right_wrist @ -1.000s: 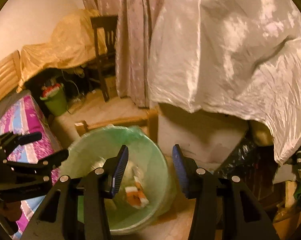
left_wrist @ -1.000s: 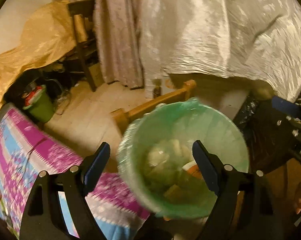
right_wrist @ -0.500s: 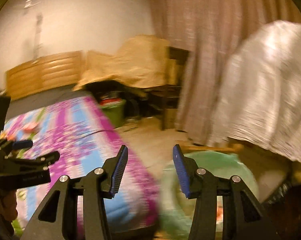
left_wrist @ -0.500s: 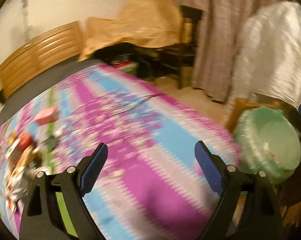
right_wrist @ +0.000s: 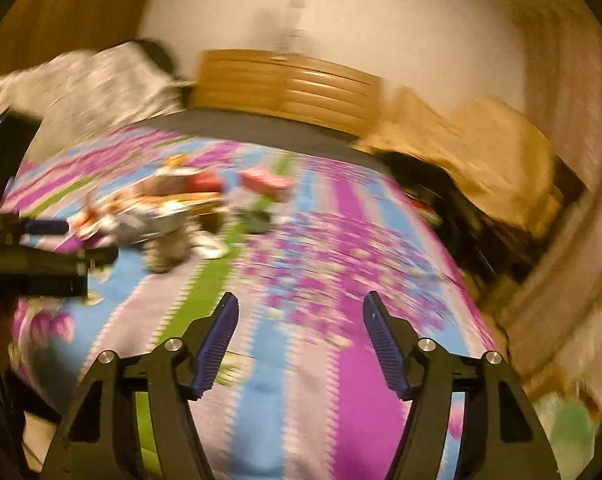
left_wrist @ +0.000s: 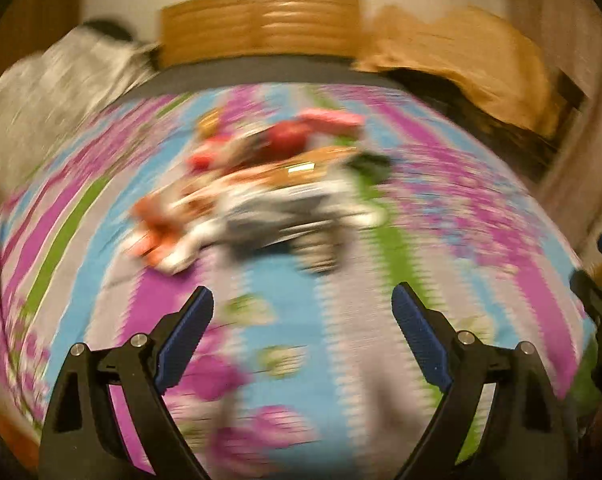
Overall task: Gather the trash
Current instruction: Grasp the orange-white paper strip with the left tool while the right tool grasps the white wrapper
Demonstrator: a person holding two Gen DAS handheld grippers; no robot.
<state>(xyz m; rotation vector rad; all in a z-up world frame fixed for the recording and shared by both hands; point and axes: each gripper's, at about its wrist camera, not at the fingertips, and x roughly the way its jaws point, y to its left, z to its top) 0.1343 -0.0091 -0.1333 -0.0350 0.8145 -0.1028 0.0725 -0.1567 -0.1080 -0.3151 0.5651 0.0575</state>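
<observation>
- On the bed, mid-cover, lies the trash (left_wrist: 261, 188): a loose heap of crumpled wrappers and packets in red, orange, white and pink, too blurred to sort piece by piece. It seems dumped there as one pile, so it can be picked off bit by bit.
- Left gripper (left_wrist: 301, 312) hangs short of the heap, jaws wide with nothing between them, aimed down at it, likely readying a grab.
- Right gripper (right_wrist: 299, 316) is off to the heap's right side, jaws opening, also empty.
- Cover (left_wrist: 481, 208) is soft cloth, striped purple, blue and green with floral print.
- Behind stands a slatted wooden headboard (left_wrist: 261, 24); beside it, tan draped cloth (left_wrist: 469, 56).
</observation>
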